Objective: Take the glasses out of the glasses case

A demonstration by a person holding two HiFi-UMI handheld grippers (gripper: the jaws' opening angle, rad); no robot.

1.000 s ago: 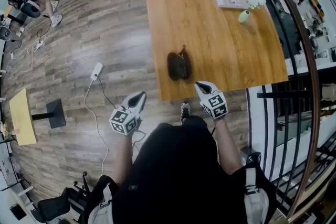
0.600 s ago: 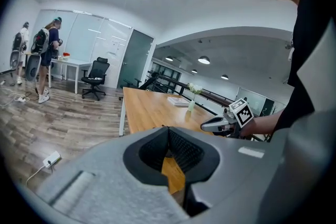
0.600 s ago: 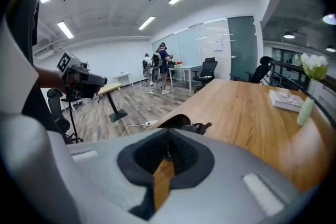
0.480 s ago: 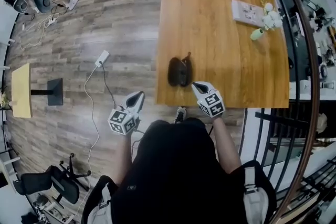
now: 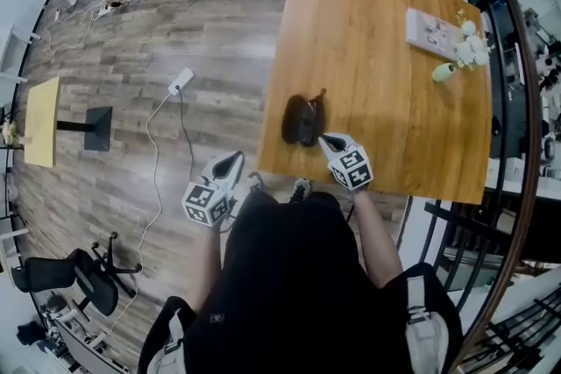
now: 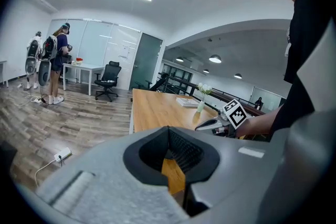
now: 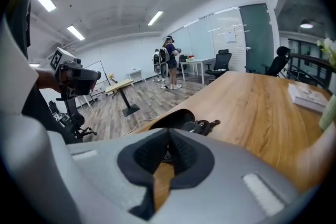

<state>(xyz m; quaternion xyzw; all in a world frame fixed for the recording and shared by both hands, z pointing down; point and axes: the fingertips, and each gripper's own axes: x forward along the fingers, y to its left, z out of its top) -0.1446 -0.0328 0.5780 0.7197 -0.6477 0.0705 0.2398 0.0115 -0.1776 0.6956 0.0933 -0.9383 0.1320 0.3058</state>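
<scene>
Case [image 5: 301, 120] lies near the table's [image 5: 386, 48] front edge, apparently open with dark glasses [image 7: 202, 126] at its rim. Right gripper [image 5: 326, 138], jaws closed and empty, sits just beside it; left gripper [image 5: 235, 160], jaws likewise closed and empty, hangs over the floor [image 5: 131, 57].

Wears a loose black top [image 5: 294, 276] with forearms bare below its sleeves, pale grey straps [image 5: 421, 333] with black buckles low at both sides, and dark shoes [image 5: 308, 187] with light soles. Has on the left gripper [image 5: 235, 160] and on the right gripper [image 5: 328, 139] alike a white cube [image 5: 208, 201] printed with black square markers, with a pointed grey-white shell tapering ahead of it to a dark tip. Shows close up as smooth grey casing lined with black ribbed pads [image 6: 184, 150] round a rounded hollow, with small pale rectangular patches set into the grey.
</scene>
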